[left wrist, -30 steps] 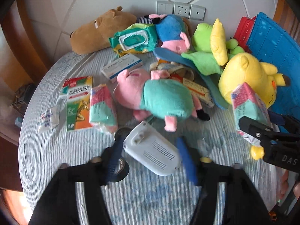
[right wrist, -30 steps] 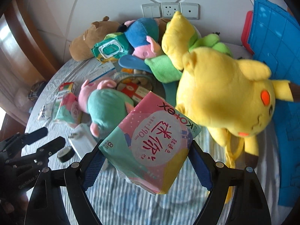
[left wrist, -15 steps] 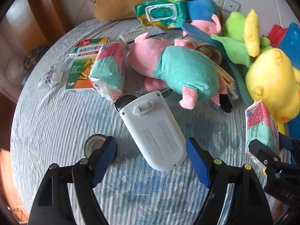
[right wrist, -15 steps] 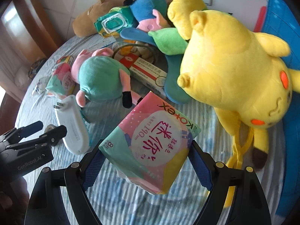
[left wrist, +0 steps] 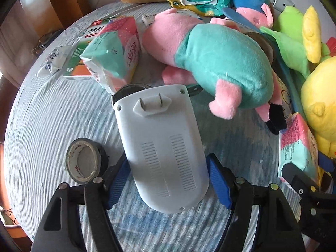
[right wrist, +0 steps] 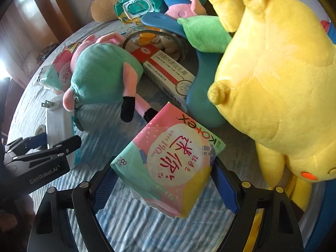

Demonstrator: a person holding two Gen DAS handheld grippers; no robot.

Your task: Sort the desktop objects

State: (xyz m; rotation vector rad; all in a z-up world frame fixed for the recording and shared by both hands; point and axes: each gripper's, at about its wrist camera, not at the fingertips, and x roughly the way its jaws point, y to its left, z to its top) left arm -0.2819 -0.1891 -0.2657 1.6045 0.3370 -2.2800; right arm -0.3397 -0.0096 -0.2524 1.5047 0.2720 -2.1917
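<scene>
Left gripper (left wrist: 168,178) points steeply down over the white plastic plug-in device with two flat prongs and vent slots (left wrist: 161,145). Jaws closing, device between them. The left blue pad looks to be against the device's side; a sliver of gap shows at the right pad, so no firm grip.

The device lies prongs-up on the round worktop with a pale blue ribbed cloth (left wrist: 48,126). Its far end sits over a dark ring-shaped thing, mostly hidden. A roll of black tape (left wrist: 85,160) lies flat just left of the device, close to the left finger.

Right gripper (right wrist: 166,180) holds a pink, teal and yellow soft pack of pads with red print (right wrist: 170,166), both blue pads pressed on its sides, jaws fairly wide. The pack is tilted, just above the cloth; contact with the worktop cannot be told.

Beyond the device lies a pink plush pig in a teal dress (left wrist: 212,63). A second pink and teal soft pack (left wrist: 115,52) sits left of the pig. A big yellow plush toy (right wrist: 273,79) lies right of the held pack.
</scene>
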